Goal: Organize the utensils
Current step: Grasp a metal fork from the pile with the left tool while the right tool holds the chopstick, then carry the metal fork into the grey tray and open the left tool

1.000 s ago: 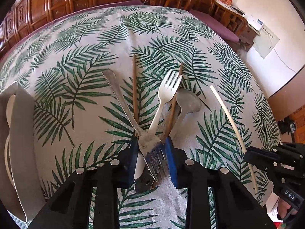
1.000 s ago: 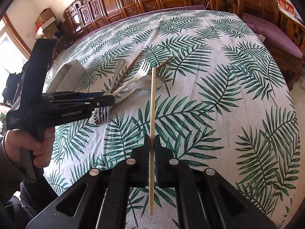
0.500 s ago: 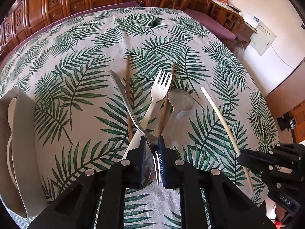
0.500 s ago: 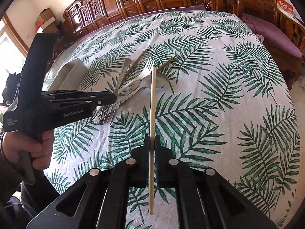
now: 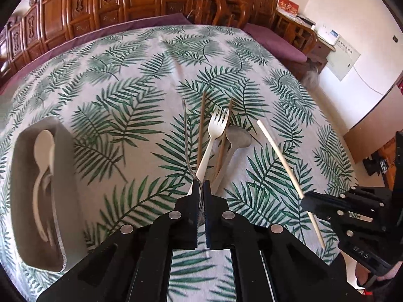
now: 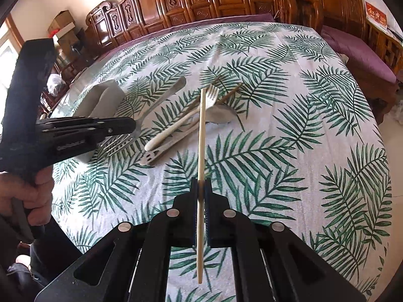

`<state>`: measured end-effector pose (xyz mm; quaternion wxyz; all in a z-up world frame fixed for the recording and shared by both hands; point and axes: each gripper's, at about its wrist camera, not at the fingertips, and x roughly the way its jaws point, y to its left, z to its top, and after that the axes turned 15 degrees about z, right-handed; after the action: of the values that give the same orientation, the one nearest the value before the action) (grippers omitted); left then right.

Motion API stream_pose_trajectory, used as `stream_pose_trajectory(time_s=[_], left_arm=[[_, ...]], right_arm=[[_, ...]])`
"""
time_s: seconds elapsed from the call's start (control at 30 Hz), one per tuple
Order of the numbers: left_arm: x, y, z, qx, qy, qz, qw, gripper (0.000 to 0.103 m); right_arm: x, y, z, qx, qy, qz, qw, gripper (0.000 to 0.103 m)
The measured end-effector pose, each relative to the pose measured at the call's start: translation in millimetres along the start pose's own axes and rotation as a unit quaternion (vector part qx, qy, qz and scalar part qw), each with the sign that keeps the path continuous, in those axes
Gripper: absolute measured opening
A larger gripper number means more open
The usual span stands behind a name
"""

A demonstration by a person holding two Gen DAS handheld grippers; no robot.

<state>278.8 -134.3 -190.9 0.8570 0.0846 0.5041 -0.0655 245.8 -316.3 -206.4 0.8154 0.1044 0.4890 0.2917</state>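
My left gripper [image 5: 200, 188] is shut on a metal fork [image 5: 186, 136], held edge-on near its tines and lifted off the cloth; the handle points away. From the right wrist view the left gripper [image 6: 131, 125] shows the metal fork [image 6: 118, 144] with its tines sticking out below the fingers. My right gripper [image 6: 200, 188] is shut on a pale chopstick [image 6: 201, 130], held above the table. On the cloth lie a white plastic fork [image 5: 214, 136], two brown chopsticks [image 5: 201, 125] and a grey spoon [image 5: 236, 138]. The right gripper [image 5: 306, 202] with the pale chopstick [image 5: 279, 156] is at the right.
A grey tray [image 5: 68, 176] at the left holds a white spoon [image 5: 44, 146]. The table has a palm-leaf cloth [image 5: 126, 88]. Carved wooden chairs ring the far side. A person's hand [image 6: 25, 196] grips the left tool's handle.
The left jaws have closed on the metal fork and lifted it, so it now stands on edge. The right gripper has risen a little with the pale chopstick.
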Motion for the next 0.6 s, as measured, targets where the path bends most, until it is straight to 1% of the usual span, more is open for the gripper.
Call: stream_pose_trajectory(time_s=[0.27,0.6], left_arm=[[-36.7,27.3,-1.3,-0.008,-0.026,-0.001,0.9996,0.002],[-65.8,64.6,-9.5,-0.026,-0.047,0.002,0.9986,0.002]], right_arm=[[-0.7,29.5,10.0,-0.015,-0.014,0.005,1.000,0.006],[6.4,64.7,26.5,-0.036,-0.022,0.016,0.999,0.006]])
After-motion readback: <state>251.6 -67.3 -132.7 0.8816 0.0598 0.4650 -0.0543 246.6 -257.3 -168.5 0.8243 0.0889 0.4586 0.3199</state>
